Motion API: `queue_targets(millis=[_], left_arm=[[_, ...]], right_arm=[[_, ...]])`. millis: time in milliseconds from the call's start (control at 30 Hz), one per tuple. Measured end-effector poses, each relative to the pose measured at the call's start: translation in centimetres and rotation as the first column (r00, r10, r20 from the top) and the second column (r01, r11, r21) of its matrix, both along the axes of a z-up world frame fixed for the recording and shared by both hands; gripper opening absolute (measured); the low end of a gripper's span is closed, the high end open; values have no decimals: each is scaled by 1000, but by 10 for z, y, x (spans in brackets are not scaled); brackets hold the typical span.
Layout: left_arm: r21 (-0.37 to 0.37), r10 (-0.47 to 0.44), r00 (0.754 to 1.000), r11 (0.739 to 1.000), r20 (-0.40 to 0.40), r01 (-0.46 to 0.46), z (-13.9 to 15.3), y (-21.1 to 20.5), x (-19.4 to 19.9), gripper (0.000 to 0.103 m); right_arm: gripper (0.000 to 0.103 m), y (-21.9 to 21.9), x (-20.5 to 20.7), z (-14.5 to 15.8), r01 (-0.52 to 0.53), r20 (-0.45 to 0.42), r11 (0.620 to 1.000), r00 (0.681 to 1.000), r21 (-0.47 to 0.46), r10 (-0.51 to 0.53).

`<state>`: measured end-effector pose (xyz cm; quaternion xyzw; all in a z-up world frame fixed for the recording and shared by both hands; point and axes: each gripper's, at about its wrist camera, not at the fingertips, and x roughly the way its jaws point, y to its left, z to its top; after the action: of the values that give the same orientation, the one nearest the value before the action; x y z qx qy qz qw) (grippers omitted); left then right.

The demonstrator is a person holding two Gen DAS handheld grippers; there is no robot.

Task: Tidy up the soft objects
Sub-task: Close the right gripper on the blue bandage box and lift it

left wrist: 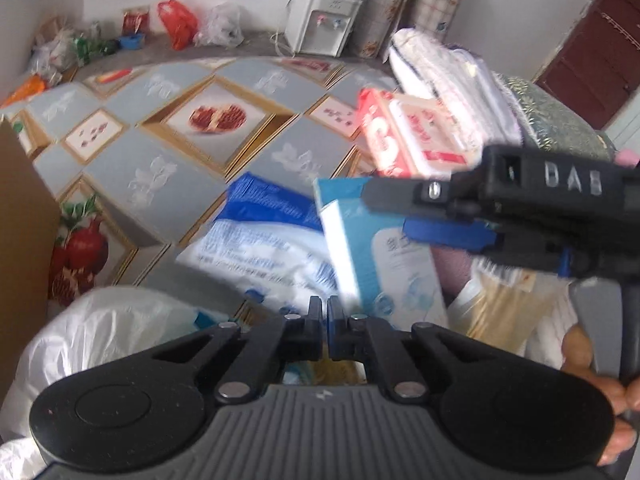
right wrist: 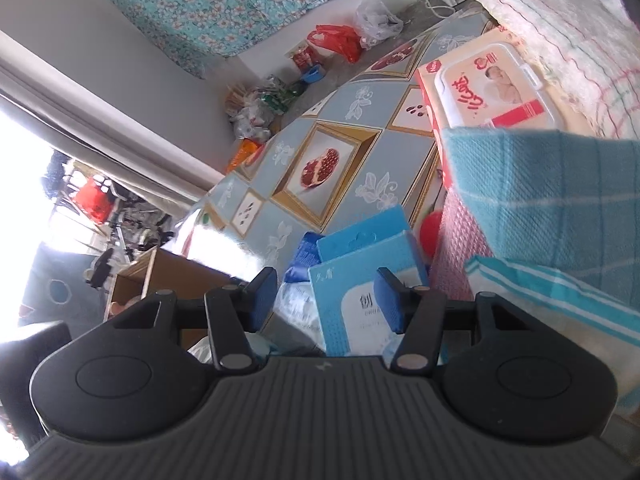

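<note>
A light blue carton [left wrist: 384,256] stands tilted on the patterned tablecloth [left wrist: 168,184], against a pile of soft goods. My left gripper [left wrist: 324,310] is shut just below the carton's white side, and nothing shows between its pads. My right gripper [left wrist: 384,210] reaches in from the right across the carton's upper face. In the right wrist view the right gripper [right wrist: 326,300] stands open around the carton [right wrist: 348,312]. The right pad overlaps the carton and the left pad is clear of it. A blue and white plastic pack [left wrist: 264,248] lies behind the carton.
A red and white wipes pack [right wrist: 492,88] lies beside folded teal towels [right wrist: 540,192] and white bedding [left wrist: 452,68]. A white plastic bag [left wrist: 100,320] and a cardboard box [left wrist: 20,220] sit at the near left. A person's hand [left wrist: 592,360] grips the right handle.
</note>
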<state>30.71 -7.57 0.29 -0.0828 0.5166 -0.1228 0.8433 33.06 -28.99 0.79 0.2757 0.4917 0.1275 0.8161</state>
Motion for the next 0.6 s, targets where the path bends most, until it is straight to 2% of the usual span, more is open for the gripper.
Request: queue_targets(millis=[167, 267, 367, 433, 600], left_arm=[[-31, -28, 1000, 999, 7, 28, 2, 4, -9, 5], [-47, -40, 999, 998, 32, 42, 7, 6, -14, 5], [-69, -52, 998, 996, 40, 55, 9, 7, -15, 8], [-90, -57, 998, 994, 40, 60, 10, 8, -18, 18], [-118, -83, 995, 989, 57, 89, 14, 4, -24, 27]], right_arm=[[59, 11, 8, 10, 10, 10, 994, 1000, -111, -9], [68, 13, 12, 14, 17, -1, 983, 1000, -181, -17], [70, 15, 16, 14, 18, -26, 974, 999, -224, -24], [75, 16, 19, 11, 8, -58, 972, 998, -235, -23], [76, 23, 31, -2, -42, -162, 971, 987, -236, 4]])
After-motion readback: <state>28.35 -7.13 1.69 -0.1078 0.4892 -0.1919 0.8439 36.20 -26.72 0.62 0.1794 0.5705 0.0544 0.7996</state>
